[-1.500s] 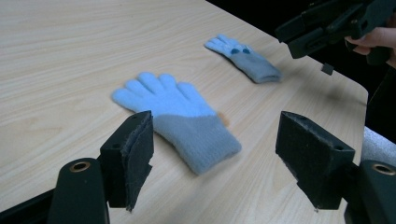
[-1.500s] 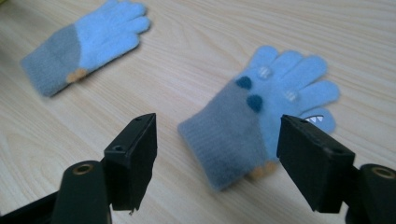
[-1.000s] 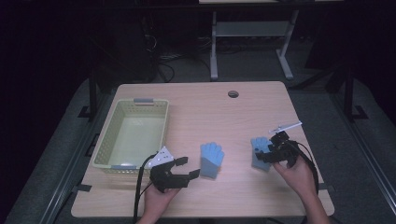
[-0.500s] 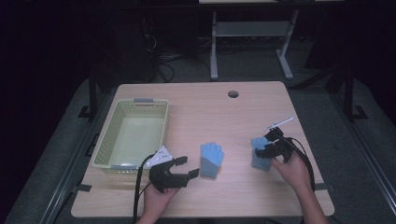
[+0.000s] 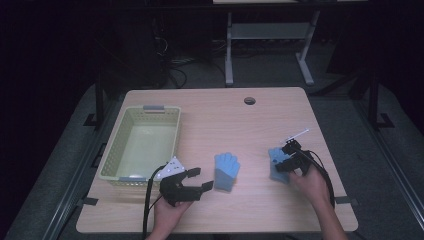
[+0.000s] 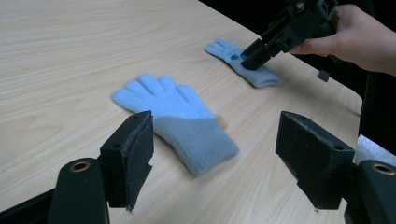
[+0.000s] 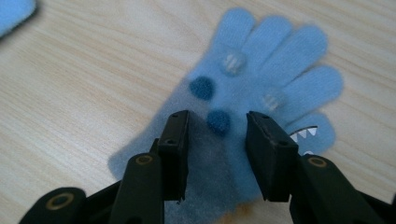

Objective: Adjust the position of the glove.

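Observation:
Two light blue knit gloves lie flat on the wooden table. One glove rests at the middle front, cuff toward me. My left gripper stands open just short of its cuff, touching nothing. The other glove, with dark blue dots and a toothy face on its back, lies at the right. My right gripper is pressed down over it, open, jaws straddling the patch between the dots and the cuff. The cuff end is hidden under the jaws.
A pale yellow-green plastic basket stands empty at the table's left, close to my left hand. A round cable hole sits near the far edge. The table's right edge runs close to my right hand.
My right gripper has shifted slightly left and settled over the right glove. The left gripper and the middle glove have stayed put.

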Motion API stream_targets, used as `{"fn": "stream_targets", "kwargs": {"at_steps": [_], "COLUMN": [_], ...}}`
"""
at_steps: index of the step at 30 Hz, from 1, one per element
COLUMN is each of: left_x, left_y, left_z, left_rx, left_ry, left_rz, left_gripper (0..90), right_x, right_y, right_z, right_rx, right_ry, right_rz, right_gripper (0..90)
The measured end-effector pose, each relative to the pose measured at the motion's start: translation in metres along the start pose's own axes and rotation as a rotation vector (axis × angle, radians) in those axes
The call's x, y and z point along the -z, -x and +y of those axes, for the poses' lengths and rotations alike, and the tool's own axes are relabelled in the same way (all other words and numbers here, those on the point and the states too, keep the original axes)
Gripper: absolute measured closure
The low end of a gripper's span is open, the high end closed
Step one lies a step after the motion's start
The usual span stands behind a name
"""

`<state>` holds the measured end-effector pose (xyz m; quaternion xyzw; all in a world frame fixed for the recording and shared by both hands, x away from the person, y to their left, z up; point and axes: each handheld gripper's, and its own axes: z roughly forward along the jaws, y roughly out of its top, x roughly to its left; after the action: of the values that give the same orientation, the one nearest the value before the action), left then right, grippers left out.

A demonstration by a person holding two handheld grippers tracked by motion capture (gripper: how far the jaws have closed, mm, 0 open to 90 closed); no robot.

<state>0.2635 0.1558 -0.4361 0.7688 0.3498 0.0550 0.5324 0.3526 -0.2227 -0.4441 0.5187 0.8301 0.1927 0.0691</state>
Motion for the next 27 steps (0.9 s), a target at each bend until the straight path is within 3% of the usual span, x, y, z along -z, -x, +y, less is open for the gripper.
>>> {"fn": "stream_targets", "kwargs": {"at_steps": [8,19,27], "left_x": [0.0002,-0.0005,-0.0003], "left_y": [0.0014,0.0004,-0.0006], "left_z": [-0.0003,-0.0012,-0.0011], "left_rx": [-0.002,0.003,0.009], "left_ry": [-0.001,-0.005,-0.003], "left_rz": [-0.001,-0.002,-0.003], "left_gripper": [27.4,27.4,27.4], "right_x": [-0.0009,-0.0003,0.0018], "right_y": [-0.0038,-0.0044,-0.006], "right_z": [0.0005,-0.003,-0.0037], "right_rx": [0.013,-0.007,0.002], "right_ry": [-0.001,0.03,0.036], "right_rz": [-0.026,-0.01,-0.014], "right_gripper": [62.2,80.0,82.8]}}
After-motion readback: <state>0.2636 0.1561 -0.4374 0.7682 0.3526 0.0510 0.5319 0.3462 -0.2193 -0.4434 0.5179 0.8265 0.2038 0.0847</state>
